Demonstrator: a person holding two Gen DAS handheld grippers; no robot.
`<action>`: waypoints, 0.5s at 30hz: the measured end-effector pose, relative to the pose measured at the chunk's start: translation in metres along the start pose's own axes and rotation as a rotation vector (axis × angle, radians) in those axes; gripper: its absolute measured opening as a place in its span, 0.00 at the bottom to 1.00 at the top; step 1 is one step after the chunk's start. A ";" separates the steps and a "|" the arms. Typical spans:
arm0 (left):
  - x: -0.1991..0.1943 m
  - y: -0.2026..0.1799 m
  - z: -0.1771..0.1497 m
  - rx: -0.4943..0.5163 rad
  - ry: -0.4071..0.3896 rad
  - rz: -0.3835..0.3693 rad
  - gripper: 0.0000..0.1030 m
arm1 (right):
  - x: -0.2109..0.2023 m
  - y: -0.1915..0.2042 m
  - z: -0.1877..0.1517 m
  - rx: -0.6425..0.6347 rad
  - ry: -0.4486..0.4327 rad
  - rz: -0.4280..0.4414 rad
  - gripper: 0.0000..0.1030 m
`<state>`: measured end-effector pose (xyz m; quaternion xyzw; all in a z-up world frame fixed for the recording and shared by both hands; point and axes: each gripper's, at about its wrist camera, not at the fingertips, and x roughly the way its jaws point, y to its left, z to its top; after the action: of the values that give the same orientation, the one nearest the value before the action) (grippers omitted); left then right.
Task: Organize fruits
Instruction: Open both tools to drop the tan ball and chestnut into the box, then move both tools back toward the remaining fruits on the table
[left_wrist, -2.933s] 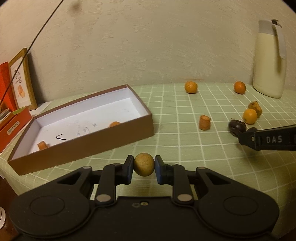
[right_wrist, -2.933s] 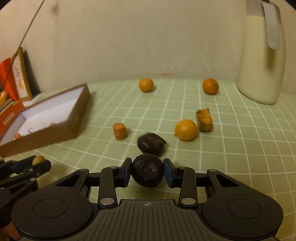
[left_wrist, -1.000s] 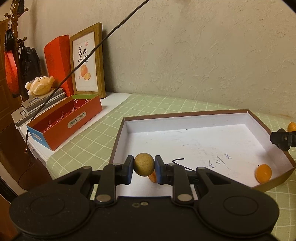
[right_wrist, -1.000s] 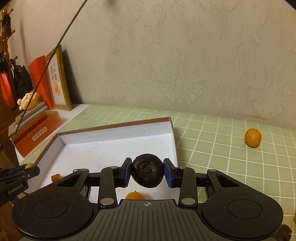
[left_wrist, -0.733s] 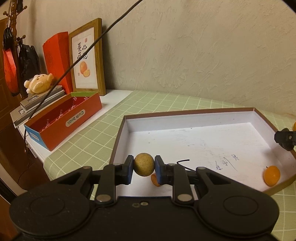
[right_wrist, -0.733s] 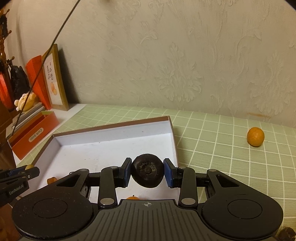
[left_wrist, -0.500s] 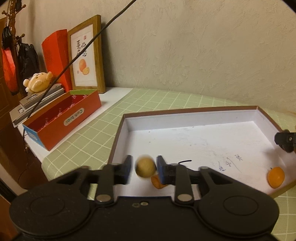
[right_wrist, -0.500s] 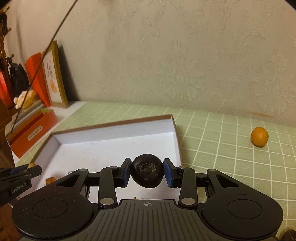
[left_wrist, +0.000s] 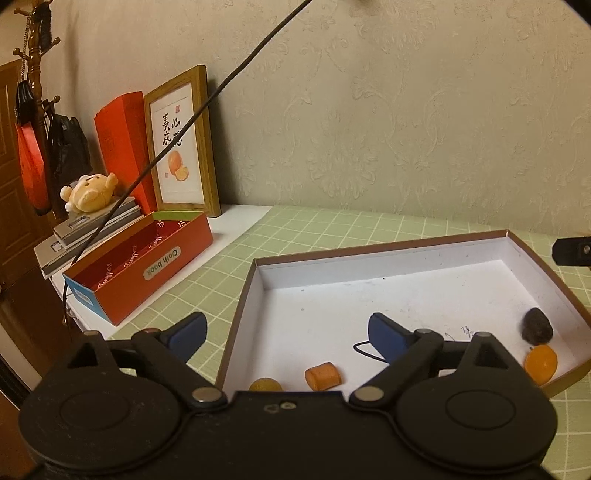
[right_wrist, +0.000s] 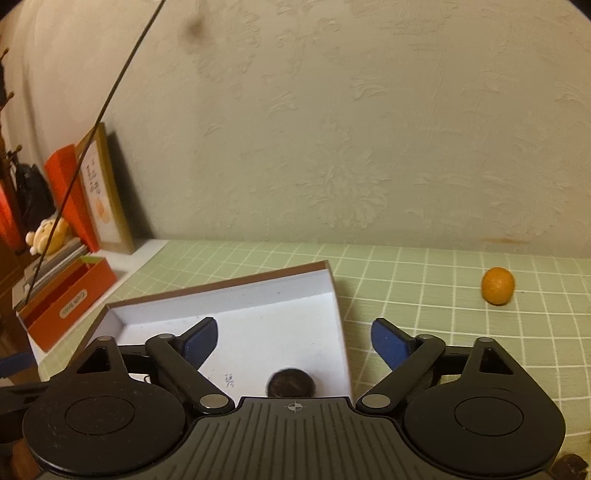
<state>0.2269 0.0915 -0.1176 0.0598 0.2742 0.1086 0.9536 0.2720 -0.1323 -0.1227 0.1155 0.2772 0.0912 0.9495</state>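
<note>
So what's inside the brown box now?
The brown box holds a tan round fruit, an orange stub, a dark fruit and an orange one. The left gripper hides its near edge.

A matt white-lined cardboard box (left_wrist: 413, 258) sits on the counter's checked green cloth (left_wrist: 332, 225), beside a wooden picture frame (left_wrist: 203, 140) and embossed wallpaper (left_wrist: 369, 110).

Two matte black hand-held grippers with blue finger pads.
The left hand-held gripper (left_wrist: 286, 334) has silver pivot screws; the right hand-held gripper (right_wrist: 293, 339) shows a ribbed grey top, possibly rubber.
</note>
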 end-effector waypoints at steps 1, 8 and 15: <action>-0.001 0.000 0.000 -0.003 0.000 0.001 0.87 | -0.001 -0.001 0.000 0.003 -0.005 -0.007 0.93; -0.009 0.001 0.000 -0.009 -0.009 0.022 0.93 | -0.010 -0.002 0.000 0.001 -0.013 -0.021 0.99; -0.014 0.004 0.001 -0.035 -0.010 0.047 0.94 | -0.016 -0.005 0.000 0.007 -0.013 -0.028 1.00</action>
<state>0.2150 0.0921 -0.1084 0.0500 0.2658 0.1356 0.9531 0.2598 -0.1408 -0.1159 0.1154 0.2728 0.0761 0.9521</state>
